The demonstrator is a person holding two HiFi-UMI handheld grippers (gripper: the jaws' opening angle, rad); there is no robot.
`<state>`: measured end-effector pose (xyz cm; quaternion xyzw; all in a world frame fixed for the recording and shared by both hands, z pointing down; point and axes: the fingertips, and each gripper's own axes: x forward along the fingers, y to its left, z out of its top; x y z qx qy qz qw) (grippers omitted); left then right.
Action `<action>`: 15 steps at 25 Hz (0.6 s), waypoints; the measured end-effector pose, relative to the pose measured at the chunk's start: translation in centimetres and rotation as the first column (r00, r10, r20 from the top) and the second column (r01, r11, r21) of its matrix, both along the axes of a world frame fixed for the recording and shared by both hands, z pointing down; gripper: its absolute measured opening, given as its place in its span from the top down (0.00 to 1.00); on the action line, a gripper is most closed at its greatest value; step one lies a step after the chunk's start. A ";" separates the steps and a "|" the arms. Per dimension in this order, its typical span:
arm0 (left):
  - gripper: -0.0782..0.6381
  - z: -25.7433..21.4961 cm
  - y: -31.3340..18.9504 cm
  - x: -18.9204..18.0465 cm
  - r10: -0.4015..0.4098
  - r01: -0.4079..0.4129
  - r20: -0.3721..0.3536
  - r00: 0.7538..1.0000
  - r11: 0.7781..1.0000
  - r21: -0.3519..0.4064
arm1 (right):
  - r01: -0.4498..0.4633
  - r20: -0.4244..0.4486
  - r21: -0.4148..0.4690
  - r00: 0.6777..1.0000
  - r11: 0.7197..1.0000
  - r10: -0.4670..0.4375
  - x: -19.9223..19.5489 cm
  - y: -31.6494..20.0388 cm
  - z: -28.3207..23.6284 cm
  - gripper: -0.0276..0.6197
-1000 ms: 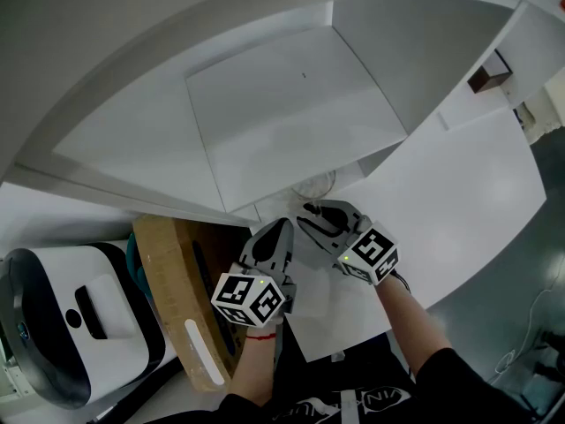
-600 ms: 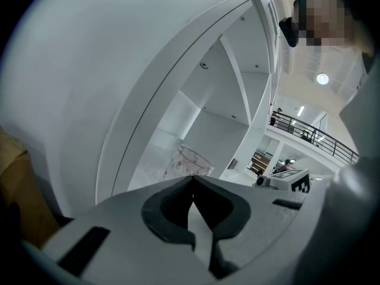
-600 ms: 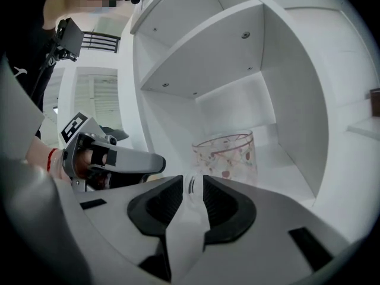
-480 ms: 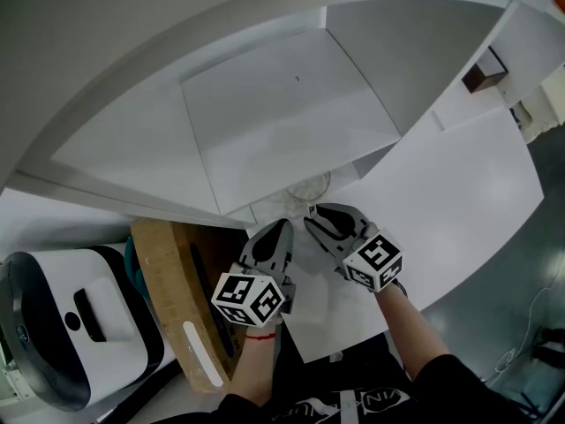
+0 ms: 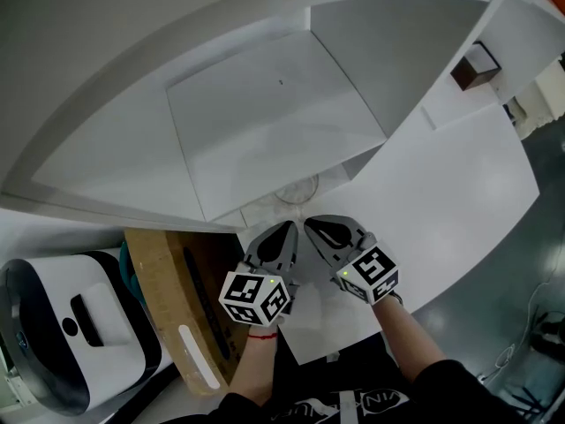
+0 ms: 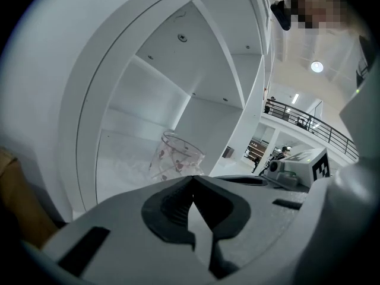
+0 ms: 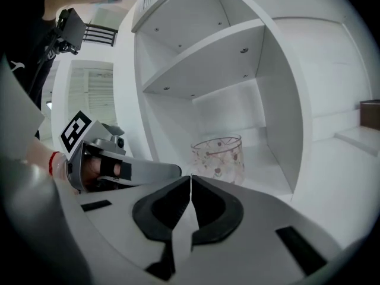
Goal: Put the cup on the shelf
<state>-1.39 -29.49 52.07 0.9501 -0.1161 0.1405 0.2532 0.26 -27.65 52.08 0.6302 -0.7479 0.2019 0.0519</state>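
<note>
Shut on nothing: left tongs (image 6: 191,181), right tongs (image 7: 190,180). Straight ahead, apart, cup (image 7: 218,157) upright in shelf (image 7: 270,168), seemingly nearer right.

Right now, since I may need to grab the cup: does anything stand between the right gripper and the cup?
Nothing visible does. The cup stands upright on the shelf, straight ahead of the right gripper, whose jaws are together and empty. The left gripper, also shut, sits off to the side, not in the path.
</note>
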 end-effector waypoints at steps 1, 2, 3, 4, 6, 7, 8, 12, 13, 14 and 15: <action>0.88 0.1 0.1 0.2 0.004 -0.004 0.002 1.000 1.000 0.001 | -0.002 0.002 -0.001 1.000 1.000 0.002 -0.1 0.0 -0.1 0.95; 0.88 0.1 0.3 0.3 0.007 -0.007 0.004 1.000 1.000 0.001 | 0.000 0.001 -0.004 1.000 1.000 0.000 -0.2 0.1 -0.1 0.95; 0.88 0.2 0.4 0.4 0.010 -0.010 0.005 1.000 1.000 0.000 | 0.004 -0.004 -0.012 1.000 1.000 -0.004 -0.4 0.1 0.0 0.95; 0.88 0.3 0.5 0.5 0.011 -0.011 0.005 1.000 1.000 -0.002 | 0.007 -0.012 -0.020 1.000 1.000 -0.007 -0.6 0.2 0.1 0.95; 0.88 0.3 0.5 0.6 0.011 -0.011 0.006 1.000 1.000 -0.005 | 0.002 -0.020 -0.025 1.000 1.000 -0.003 -0.7 0.1 0.3 0.95; 0.88 0.4 0.5 0.6 0.010 -0.010 0.006 1.000 1.000 -0.006 | 0.001 -0.019 -0.030 1.000 1.000 -0.001 -0.7 0.2 0.4 0.95; 0.88 0.4 0.4 0.7 0.010 -0.010 0.006 1.000 1.000 -0.006 | 0.002 -0.018 -0.040 1.000 0.999 -0.003 -0.7 0.3 0.5 0.95; 0.88 0.4 0.3 0.9 0.015 -0.015 0.008 1.000 1.000 -0.005 | -0.012 -0.012 -0.027 1.000 1.000 0.012 -0.4 0.1 0.4 0.95; 0.88 0.3 0.3 0.9 0.016 -0.016 0.008 1.000 1.000 -0.005 | -0.019 -0.010 -0.021 1.000 1.000 0.019 -0.3 0.0 0.3 0.95; 0.88 0.3 0.3 1.0 0.016 -0.016 0.008 1.000 1.000 -0.004 | -0.024 -0.007 -0.020 1.000 1.000 0.024 -0.3 0.0 0.2 0.95; 0.88 0.3 0.2 1.1 0.017 -0.017 0.008 1.000 1.000 -0.003 | -0.028 -0.004 -0.020 1.000 0.999 0.028 -0.2 0.0 0.2 0.95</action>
